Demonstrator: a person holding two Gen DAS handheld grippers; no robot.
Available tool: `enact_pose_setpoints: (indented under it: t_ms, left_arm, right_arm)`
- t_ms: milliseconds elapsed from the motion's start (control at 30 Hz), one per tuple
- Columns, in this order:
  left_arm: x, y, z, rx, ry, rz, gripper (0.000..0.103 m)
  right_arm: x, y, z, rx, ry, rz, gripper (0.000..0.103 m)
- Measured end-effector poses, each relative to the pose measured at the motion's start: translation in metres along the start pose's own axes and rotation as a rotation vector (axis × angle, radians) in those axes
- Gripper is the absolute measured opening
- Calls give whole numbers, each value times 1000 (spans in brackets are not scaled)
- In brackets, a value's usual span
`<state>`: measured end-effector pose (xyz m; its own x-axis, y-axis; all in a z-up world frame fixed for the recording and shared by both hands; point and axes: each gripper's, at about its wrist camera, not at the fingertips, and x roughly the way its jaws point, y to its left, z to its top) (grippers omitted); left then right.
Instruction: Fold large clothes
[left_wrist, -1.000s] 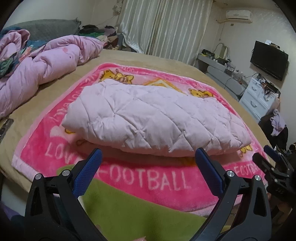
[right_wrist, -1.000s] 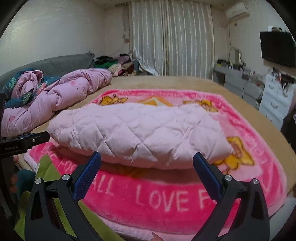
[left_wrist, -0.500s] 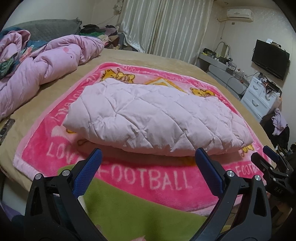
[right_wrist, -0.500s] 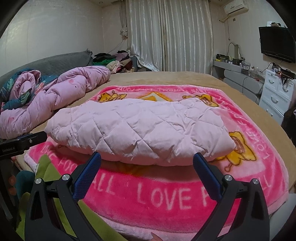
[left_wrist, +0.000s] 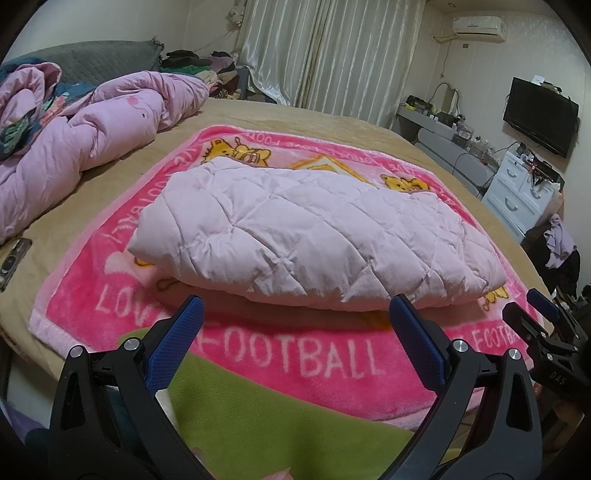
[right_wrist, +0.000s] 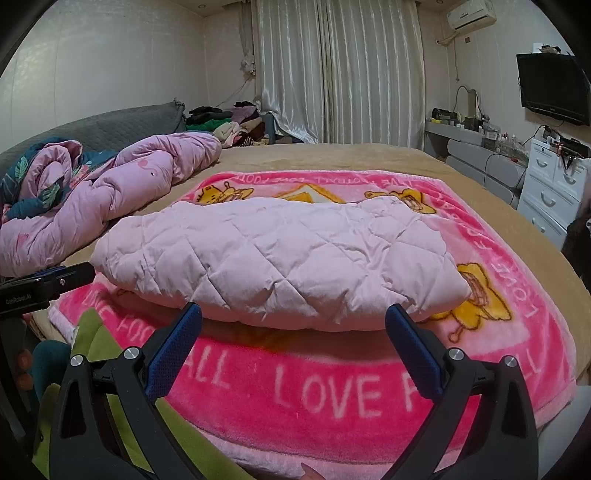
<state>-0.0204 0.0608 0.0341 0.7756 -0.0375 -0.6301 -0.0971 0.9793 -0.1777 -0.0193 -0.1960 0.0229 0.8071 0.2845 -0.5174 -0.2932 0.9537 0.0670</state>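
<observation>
**Folded quilted coat on the pink blanket**

The pale pink quilted coat (left_wrist: 314, 236) lies folded in a thick bundle at the middle of the pink blanket (left_wrist: 295, 362) spread on the bed (left_wrist: 314, 118). Both tools hang short of the coat's near edge: left tool (left_wrist: 295, 332) and right tool (right_wrist: 293, 336) spread wide, grasping nothing. A rumpled pink duvet (right_wrist: 110, 192) lies beyond the blanket's left side.

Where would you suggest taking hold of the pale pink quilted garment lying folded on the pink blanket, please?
Grip the pale pink quilted garment at its two near corners, coming in low from the front. Its near edge bulges, overhanging the pink blanket with a shadowed gap beneath, so a finger can probably slide under. Both the left gripper and the right gripper are open, facing that edge.
</observation>
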Motion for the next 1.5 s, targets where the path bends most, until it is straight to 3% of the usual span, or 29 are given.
enact_pose_setpoints:
  t_ms: [1500]
  left_arm:
    - [1, 5, -2, 10, -1, 21, 94]
  right_arm:
    - [-1, 0, -5, -3, 3, -10, 99]
